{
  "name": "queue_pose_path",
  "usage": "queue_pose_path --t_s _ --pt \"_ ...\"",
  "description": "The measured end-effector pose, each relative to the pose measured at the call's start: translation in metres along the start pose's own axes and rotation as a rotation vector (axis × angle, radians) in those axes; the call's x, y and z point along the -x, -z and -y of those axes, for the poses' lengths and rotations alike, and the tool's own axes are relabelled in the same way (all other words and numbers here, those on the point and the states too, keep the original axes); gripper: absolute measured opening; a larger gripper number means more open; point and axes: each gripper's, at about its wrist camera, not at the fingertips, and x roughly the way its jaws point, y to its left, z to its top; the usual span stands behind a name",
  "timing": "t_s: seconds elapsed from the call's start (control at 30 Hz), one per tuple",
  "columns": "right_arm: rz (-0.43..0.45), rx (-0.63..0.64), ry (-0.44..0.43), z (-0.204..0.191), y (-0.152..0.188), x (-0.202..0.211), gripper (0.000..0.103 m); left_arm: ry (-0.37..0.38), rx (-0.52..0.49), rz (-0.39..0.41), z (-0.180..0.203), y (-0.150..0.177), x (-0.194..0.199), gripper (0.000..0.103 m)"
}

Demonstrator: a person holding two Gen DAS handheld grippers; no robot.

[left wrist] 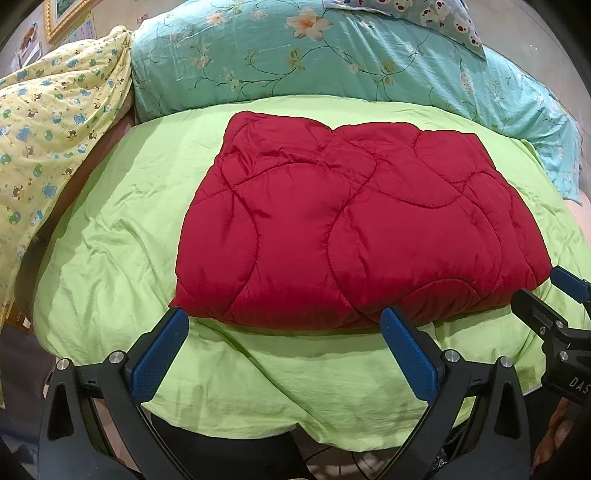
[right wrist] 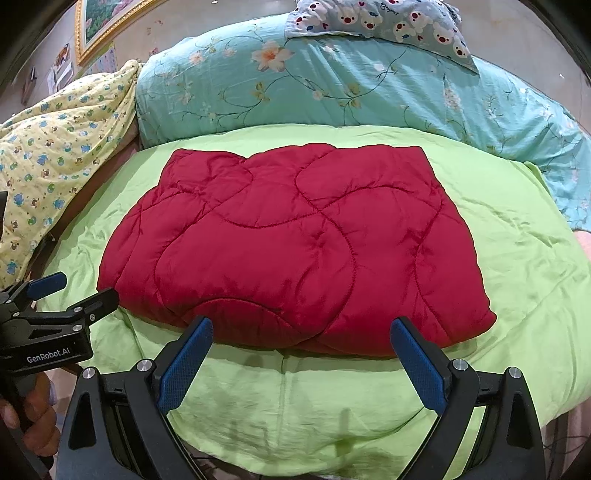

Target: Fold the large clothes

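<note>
The red quilted garment (left wrist: 343, 221) lies folded into a thick rectangle on the lime-green sheet (left wrist: 110, 229) — just ahead of both grippers' fingertips. The left gripper (left wrist: 284, 325) has its jaws spread wide and holds nothing; the right gripper (right wrist: 301, 334) likewise gapes empty. Beyond the garment, past the jaws, sits a teal floral duvet (right wrist: 332, 81) — a yellow bear-print quilt (left wrist: 48, 122) lies off left.

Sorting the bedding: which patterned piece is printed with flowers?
The teal quilt behind the red quilt; the yellow one and the small pillow show bears.
</note>
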Motion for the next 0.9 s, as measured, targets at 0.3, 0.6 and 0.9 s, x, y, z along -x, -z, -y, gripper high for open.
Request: queue_pose_path --t_s 0.3,0.6,0.9 --pt "0.002 -0.002 -0.006 0.0007 -0.0006 0.0016 0.098 0.003 -0.007 -0.001 0.0003 0.0002 0.0007 0.103" --pt "0.001 -0.005 -0.008 0.0012 -0.0017 0.0019 0.098 0.004 -0.013 -0.002 0.0015 0.0009 -0.0005 0.103" --pt "0.005 -0.004 -0.012 -0.0001 -0.0048 0.0026 0.098 0.004 -0.015 -0.001 0.0012 0.0011 -0.0016 0.103"
